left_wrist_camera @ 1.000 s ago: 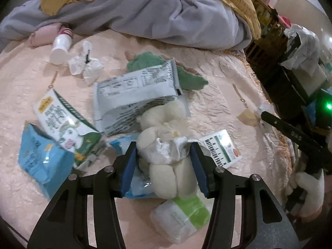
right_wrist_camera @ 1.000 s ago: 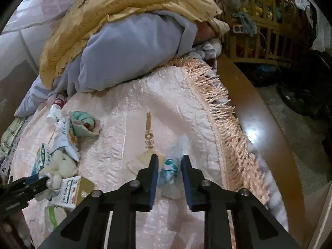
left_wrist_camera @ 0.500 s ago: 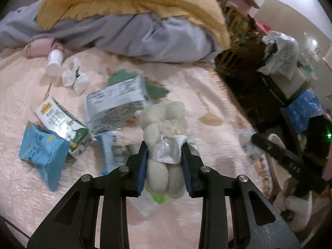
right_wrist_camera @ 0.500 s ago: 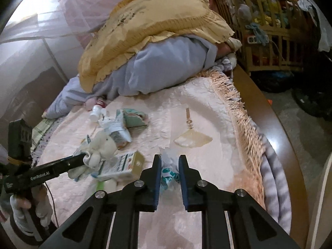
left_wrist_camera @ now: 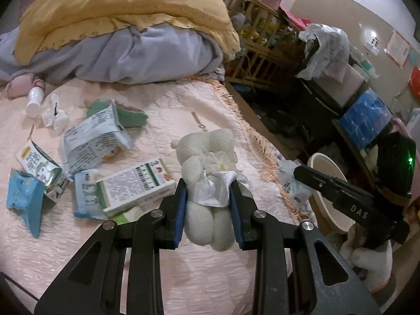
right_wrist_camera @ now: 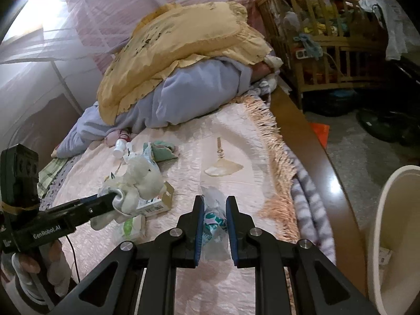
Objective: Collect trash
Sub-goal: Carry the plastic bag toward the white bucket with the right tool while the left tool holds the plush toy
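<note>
Left wrist view: the left gripper (left_wrist_camera: 208,211) is clamped on a fluffy cream plush toy (left_wrist_camera: 207,183) with a satin white ribbon, held above the quilted pink bedspread (left_wrist_camera: 168,115), where flattened cartons (left_wrist_camera: 134,183) and torn blue wrappers (left_wrist_camera: 22,202) lie scattered. Right wrist view: the right gripper (right_wrist_camera: 214,229) pinches a crinkly clear plastic wrapper (right_wrist_camera: 215,220), lifted near the round cream bin (right_wrist_camera: 393,233) beside the bed
</note>
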### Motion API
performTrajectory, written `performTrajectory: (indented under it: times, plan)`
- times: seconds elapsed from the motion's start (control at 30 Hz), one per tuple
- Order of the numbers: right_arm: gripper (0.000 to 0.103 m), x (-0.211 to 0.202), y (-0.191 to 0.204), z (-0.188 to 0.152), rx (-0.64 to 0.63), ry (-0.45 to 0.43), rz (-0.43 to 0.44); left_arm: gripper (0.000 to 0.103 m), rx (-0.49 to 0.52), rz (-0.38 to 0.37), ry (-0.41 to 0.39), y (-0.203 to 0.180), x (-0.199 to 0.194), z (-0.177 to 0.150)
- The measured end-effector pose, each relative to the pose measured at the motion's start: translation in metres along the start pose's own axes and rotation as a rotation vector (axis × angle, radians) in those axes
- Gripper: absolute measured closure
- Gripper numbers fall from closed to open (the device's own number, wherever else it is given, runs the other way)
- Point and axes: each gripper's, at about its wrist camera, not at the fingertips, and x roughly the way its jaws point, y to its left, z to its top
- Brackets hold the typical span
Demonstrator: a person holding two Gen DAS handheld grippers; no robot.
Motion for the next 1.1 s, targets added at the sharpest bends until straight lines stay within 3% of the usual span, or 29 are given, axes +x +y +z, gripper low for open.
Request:
performTrajectory:
  times: [0.47,1.1]
  plan:
    - [0.087,-0.012,-0.004,-0.003,0.005,-0.011,0.003,0.075,0.06,0.04,-0.017,-0.02,-0.001,-0.004]
    - [0.087,-0.019,-0.016,-0.006,0.023,-0.006,-0.01,0.075,0.085,0.034,0.0,-0.032,0.009,-0.004]
